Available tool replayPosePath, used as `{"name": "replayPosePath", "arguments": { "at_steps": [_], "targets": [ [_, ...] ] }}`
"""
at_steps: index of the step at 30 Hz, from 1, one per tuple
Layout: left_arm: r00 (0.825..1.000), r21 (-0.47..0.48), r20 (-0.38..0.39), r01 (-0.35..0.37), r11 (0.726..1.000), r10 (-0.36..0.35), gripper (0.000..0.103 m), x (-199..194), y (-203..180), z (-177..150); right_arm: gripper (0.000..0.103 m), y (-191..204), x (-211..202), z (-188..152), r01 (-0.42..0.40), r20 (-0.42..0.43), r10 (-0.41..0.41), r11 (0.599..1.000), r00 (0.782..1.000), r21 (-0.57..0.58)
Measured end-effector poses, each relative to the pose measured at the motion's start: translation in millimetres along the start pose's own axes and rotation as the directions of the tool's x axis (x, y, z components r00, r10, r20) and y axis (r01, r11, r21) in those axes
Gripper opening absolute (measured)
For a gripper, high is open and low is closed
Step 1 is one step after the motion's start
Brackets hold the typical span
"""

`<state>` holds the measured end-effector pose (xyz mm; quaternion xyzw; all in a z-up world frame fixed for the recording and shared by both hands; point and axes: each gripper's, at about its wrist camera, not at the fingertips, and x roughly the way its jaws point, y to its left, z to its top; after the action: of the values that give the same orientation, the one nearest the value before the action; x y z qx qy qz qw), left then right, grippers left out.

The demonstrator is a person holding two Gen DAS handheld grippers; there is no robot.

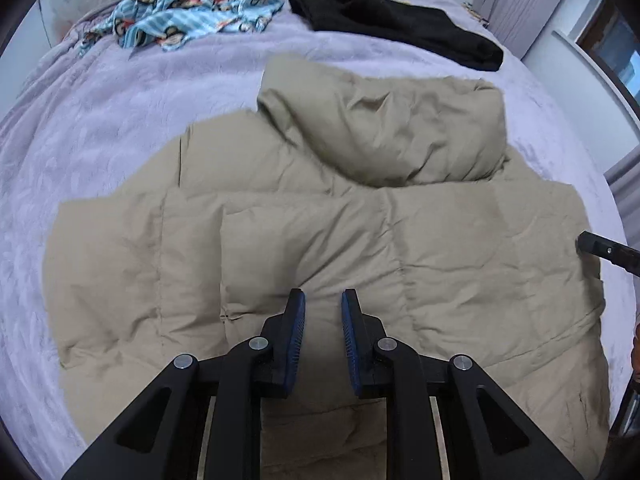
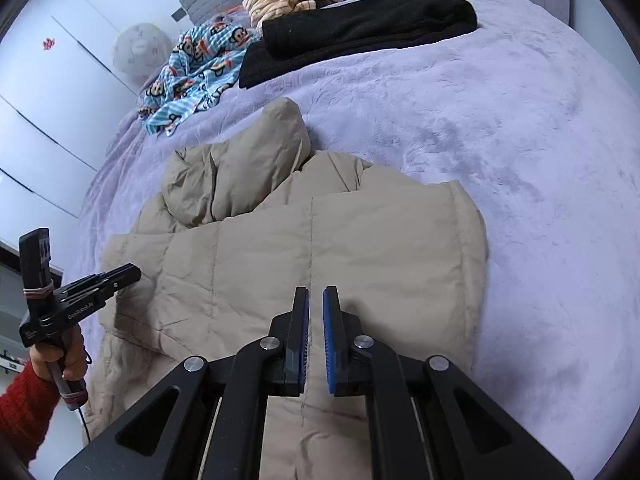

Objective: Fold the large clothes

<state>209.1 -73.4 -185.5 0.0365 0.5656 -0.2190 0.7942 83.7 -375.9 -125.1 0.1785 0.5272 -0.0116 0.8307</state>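
I see the beige jacket point(image 1: 320, 220) spread mid-frame on the purple blanket point(image 1: 120, 120), hood toward the top. My left gripper point(image 1: 323, 300) and right gripper point(image 2: 316, 296) hover over it, fingers apart, grasping nothing. At lower left of the right view, the left gripper's body reads "GenRobot.AI".

Beige hooded puffer jacket point(image 1: 320, 232) lies flat on bed, back side up. Sleeves folded inward; hood point(image 1: 384, 128) rumpled, pointing twd headboard.
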Motion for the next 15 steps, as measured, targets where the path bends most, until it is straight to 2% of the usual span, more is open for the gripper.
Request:
{"name": "replayPosePath", "arguments": {
  "at_steps": [2,6,8,11,15],
  "targets": [
    [1.0,-0.011,0.008,0.03,0.999,-0.03,0.022,10,6,-6,0.008,-13,18,-2,0.045,-0.019,-0.045,0.999,0.999,0.002],
    [1.0,-0.002,0.021,0.021,1.0,-0.021,0.022,12,4,-8,0.0,-52,40,-10,-0.052,-0.008,0.053,0.988,0.999,0.144],
    [0.999,-0.003,0.023,0.024,1.0,-0.024,0.022,12,5,-9,0.0,-57,36,-11,-0.064,0.008,0.064,0.981,0.998,0.184],
    [0.999,-0.025,0.022,0.024,0.999,-0.024,0.022,5,9,-8,0.0,-54,23,-14,0.005,0.019,-0.008,0.987,1.0,0.159],
    [0.997,-0.038,0.067,-0.032,0.999,0.034,0.022,-27,8,-16,0.002,-51,-4,-27,0.128,0.03,-0.133,0.983,0.991,0.129]
  ]
}}
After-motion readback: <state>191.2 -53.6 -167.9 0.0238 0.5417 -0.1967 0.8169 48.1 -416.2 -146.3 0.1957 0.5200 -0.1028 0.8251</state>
